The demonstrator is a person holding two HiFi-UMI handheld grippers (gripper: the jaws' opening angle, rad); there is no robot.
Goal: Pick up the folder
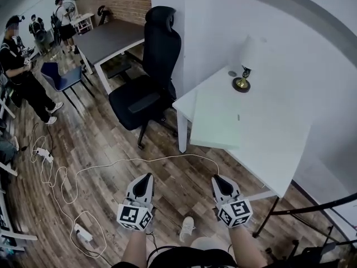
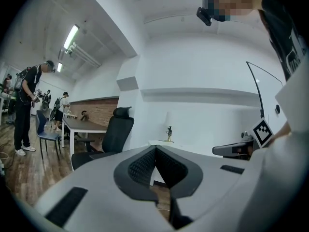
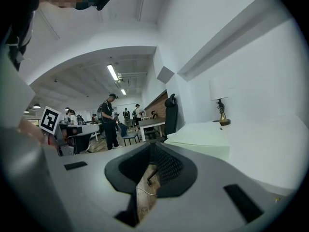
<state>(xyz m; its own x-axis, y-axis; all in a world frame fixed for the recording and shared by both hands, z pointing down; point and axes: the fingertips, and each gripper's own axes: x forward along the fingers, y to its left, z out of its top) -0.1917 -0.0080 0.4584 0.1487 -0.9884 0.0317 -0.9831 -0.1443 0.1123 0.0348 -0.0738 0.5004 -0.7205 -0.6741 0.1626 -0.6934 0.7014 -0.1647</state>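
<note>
— Grippers, nearest: left gripper (image 1: 146, 177) at seven o'clock in the head view, right gripper (image 1: 218, 178) at five. Both low over the wooden floor (image 1: 111, 144), both pinched shut on nothing.

— So open up first?

— Yes. Spread the right jaws wide well short of the table (image 1: 279, 149); no use arriving closed.

— And the target?

— Folder (image 1: 219, 119), pale green, lying flat on the white top at twelve o'clock from the right gripper. Near corner seemingly jutting past the table's rim. Probably the best place to bite.

— How to take it?

— Come in level, one jaw above the sheet and one below. Slide on deep enough not to pinch only the lip, then close firmly. Expect sag, so bring the left gripper to the eleven o'clock edge for support if needed.

— Anything to avoid farther back?

— Lamp (image 1: 244, 60) at one o'clock beyond the folder, so lift up and back, not forward. Office chair (image 1: 150, 71) at eleven o'clock, well clear of the left side.
</note>
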